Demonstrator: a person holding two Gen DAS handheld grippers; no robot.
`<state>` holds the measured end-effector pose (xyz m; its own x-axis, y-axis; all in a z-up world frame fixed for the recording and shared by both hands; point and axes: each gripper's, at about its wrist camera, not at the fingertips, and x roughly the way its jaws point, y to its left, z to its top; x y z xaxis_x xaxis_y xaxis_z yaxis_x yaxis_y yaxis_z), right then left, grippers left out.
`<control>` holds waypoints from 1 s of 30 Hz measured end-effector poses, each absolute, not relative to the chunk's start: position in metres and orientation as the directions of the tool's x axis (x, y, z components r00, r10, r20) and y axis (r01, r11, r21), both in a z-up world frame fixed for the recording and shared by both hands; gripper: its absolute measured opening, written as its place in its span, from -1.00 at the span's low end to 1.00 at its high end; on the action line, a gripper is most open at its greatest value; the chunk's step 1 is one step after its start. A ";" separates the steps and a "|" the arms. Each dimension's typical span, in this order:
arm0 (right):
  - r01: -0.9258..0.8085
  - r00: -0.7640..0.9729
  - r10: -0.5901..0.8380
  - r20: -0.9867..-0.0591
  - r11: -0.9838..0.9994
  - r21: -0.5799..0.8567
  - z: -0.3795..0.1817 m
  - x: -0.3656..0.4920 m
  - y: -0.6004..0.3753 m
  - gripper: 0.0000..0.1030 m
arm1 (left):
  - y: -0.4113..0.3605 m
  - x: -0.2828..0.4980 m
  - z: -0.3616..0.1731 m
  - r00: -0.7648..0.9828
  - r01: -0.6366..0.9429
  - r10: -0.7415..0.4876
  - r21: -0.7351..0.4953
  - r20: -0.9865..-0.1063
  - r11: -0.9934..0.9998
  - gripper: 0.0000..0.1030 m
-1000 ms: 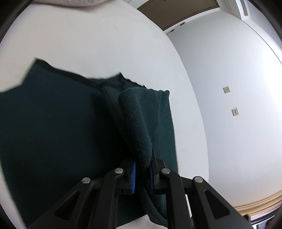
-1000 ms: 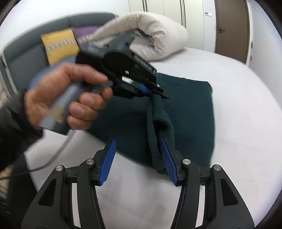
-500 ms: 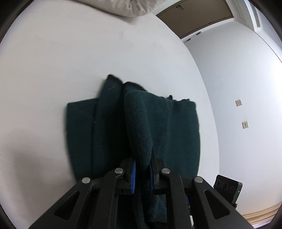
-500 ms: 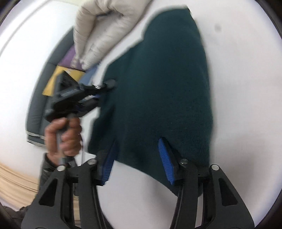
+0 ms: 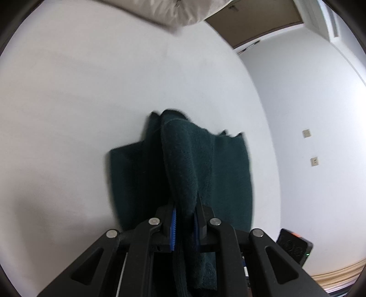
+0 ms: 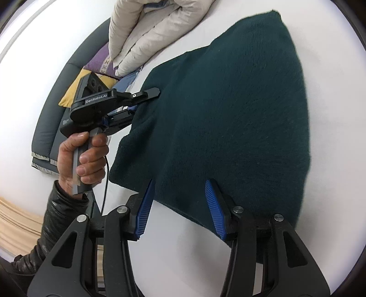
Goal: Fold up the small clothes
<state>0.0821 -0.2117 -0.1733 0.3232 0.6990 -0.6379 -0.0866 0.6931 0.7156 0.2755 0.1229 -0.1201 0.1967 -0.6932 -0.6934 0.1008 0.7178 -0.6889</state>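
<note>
A dark green knitted garment (image 6: 228,114) lies folded on the white bed (image 6: 331,68). My left gripper (image 5: 184,219) is shut on a raised fold of the garment (image 5: 183,160), which drapes forward from its blue pads onto the flat layers. In the right wrist view this left gripper (image 6: 139,105) bites the garment's left edge, held by a person's hand (image 6: 84,155). My right gripper (image 6: 179,205) is open low over the garment's near edge. Cloth lies under and between its fingers, and the pads do not press on it.
A rolled pale duvet (image 6: 148,34) lies at the bed's far end beside yellow (image 6: 73,91) and purple (image 6: 98,65) cushions on a grey couch (image 6: 45,128). A black device (image 5: 295,246) sits by the wall, a door (image 5: 256,20) beyond. White sheet surrounds the garment.
The left gripper carried its fold across, so the spread garment now looks narrower and doubled. The right gripper rolled and dropped to the garment's near edge, with no cloth hanging on its finger.
</note>
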 end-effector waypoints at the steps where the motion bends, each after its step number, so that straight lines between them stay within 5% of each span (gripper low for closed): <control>1: -0.075 0.321 0.699 -0.639 0.692 0.718 -0.177 0.080 -0.214 -0.11 | 0.125 0.276 -0.126 0.196 0.087 -0.688 -0.687 -0.698 0.722 -0.73; 8: -0.084 0.323 0.689 -0.649 0.703 0.706 -0.180 0.069 -0.209 -0.14 | 0.147 0.267 -0.150 0.238 0.034 -0.730 -0.746 -0.640 0.665 -0.67; 12: -0.079 0.332 0.701 -0.632 0.688 0.722 -0.175 0.068 -0.210 -0.15 | 0.154 0.254 -0.117 0.333 0.086 -0.643 -0.657 -0.690 0.749 -0.65; 21: -0.080 0.404 0.733 -0.547 0.624 0.777 -0.149 0.077 -0.219 -0.12 | 0.124 0.194 -0.065 0.410 0.284 -0.652 -0.590 -0.638 0.756 -0.64; 27: -0.046 0.389 0.747 -0.538 0.600 0.799 -0.154 0.078 -0.229 -0.12 | 0.093 0.168 -0.108 0.397 0.322 -0.473 -0.363 -0.786 0.874 -0.71; 30: -0.021 0.356 0.754 -0.552 0.597 0.802 -0.165 0.077 -0.227 -0.15 | 0.107 0.163 -0.127 0.380 0.315 -0.497 -0.396 -0.781 0.863 -0.88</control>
<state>0.0769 -0.2269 -0.1653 0.3558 0.7539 -0.5523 -0.0209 0.5972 0.8018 0.1630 0.1073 -0.1275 0.3798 -0.4966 -0.7805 0.3148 0.8627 -0.3957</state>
